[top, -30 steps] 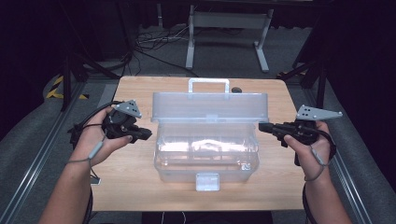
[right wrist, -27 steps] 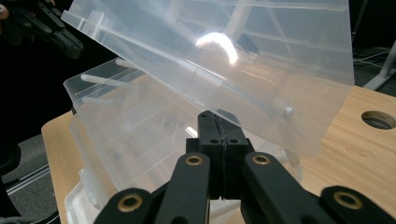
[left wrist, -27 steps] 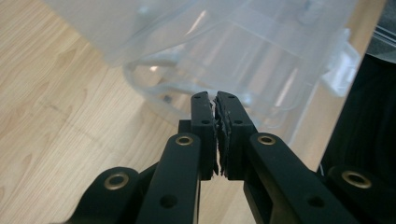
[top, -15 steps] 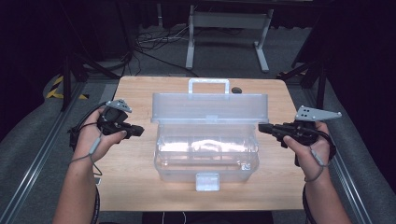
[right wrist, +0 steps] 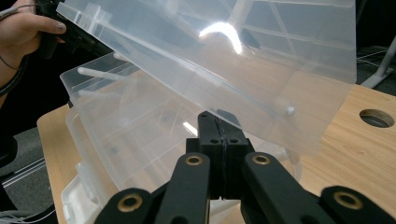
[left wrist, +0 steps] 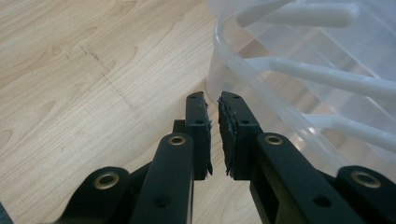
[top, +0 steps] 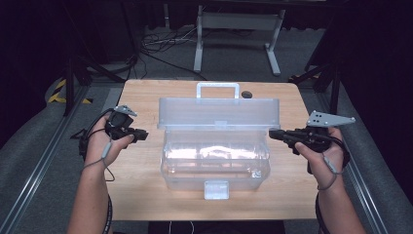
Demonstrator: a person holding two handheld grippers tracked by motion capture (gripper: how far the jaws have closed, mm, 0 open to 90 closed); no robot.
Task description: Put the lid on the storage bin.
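A clear plastic box stands mid-table with its lid raised. My left gripper hovers low over the wood, just left of the box. Its jaws have just been opening and are slightly apart with nothing between them, as the left gripper view shows beside the box wall. At the lid's right end my right gripper is shut. In the right gripper view its tips meet the lid's lower edge and appear to pinch it.
The wooden table has a round hole behind the box, near its far edge. A white handle rises from the lid's top. Metal stand legs and cables lie on the floor beyond. Dark rails flank the table.
My left gripper has drawn away from the lid's left corner, moving left and down, and its jaws have parted. The right gripper and the lid have stayed put.
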